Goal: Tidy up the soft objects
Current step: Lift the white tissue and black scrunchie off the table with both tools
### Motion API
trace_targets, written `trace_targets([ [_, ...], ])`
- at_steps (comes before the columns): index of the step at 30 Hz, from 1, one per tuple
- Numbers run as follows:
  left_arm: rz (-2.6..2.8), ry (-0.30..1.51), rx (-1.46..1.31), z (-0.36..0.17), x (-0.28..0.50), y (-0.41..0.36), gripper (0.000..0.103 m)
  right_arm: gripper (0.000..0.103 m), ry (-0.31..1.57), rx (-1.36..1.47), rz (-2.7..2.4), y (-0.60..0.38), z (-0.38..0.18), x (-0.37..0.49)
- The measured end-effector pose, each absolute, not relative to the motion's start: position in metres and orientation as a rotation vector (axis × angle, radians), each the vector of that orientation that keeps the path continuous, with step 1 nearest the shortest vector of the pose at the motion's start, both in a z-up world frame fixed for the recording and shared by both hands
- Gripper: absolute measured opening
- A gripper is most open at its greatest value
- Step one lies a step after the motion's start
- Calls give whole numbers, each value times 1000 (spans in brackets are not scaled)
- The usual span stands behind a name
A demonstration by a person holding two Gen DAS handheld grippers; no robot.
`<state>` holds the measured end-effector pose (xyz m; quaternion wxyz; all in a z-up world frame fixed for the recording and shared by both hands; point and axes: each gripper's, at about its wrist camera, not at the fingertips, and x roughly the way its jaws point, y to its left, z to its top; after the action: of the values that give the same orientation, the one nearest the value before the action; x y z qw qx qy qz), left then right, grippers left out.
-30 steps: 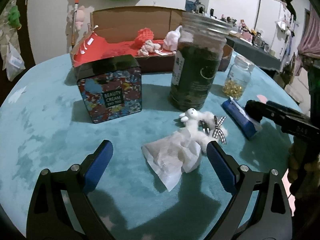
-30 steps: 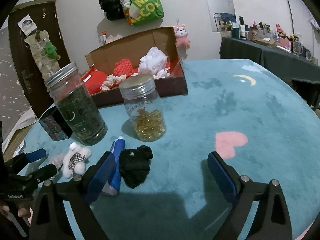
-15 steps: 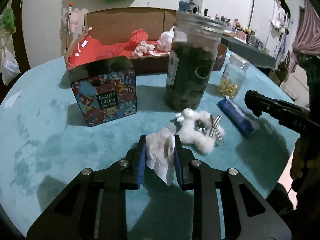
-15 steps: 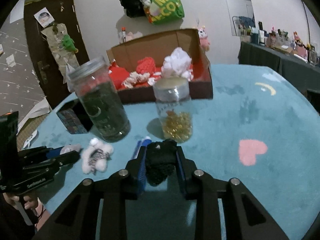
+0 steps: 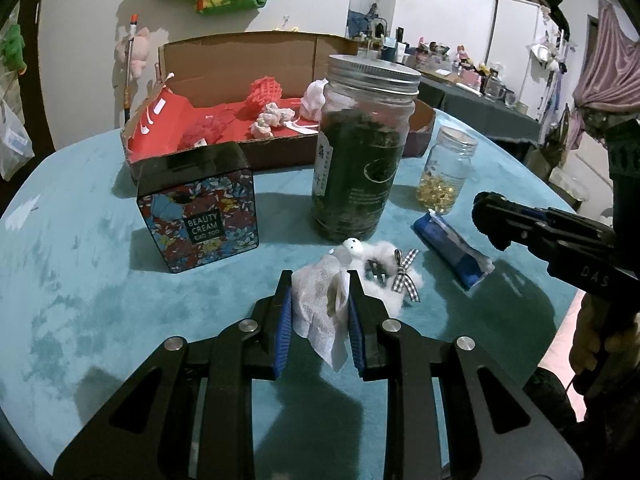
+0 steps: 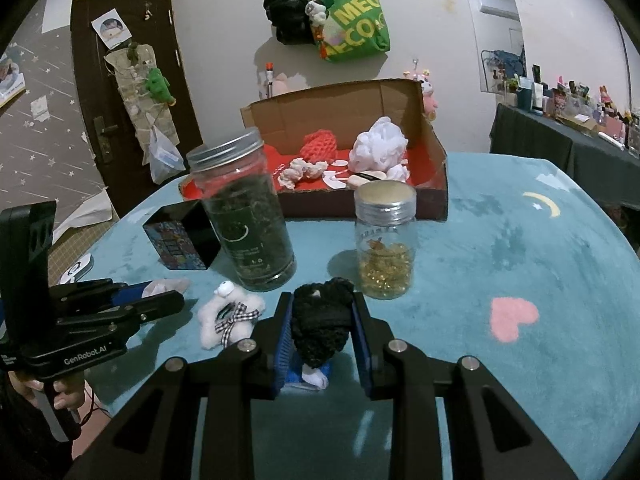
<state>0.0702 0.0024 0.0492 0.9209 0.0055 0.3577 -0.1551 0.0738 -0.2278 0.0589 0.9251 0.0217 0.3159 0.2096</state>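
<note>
At lower centre of each view, the left gripper [image 5: 320, 312] pinches a crumpled white tissue wad [image 5: 320, 312] and the right gripper [image 6: 322, 332] a black knitted fabric clump [image 6: 320, 328], both seemingly light, squashy, best held mid-bulk.

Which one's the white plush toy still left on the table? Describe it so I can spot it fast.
On the teal table, find the tall dark-filled jar. The white plush toy lies at its base, nearer the cameras. It alone wears a black-and-white checked bow; the nearby white tissue is in the left gripper.

Crumpled white tissue [image 5: 320, 304], black knit [image 6: 320, 320], both clamped.
</note>
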Motion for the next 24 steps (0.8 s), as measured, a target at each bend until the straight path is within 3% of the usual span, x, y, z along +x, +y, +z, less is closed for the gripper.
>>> trace_targets([
  [24,-391,710,19,62,69,-20,23,30,650,-2,505,-201,56,66],
])
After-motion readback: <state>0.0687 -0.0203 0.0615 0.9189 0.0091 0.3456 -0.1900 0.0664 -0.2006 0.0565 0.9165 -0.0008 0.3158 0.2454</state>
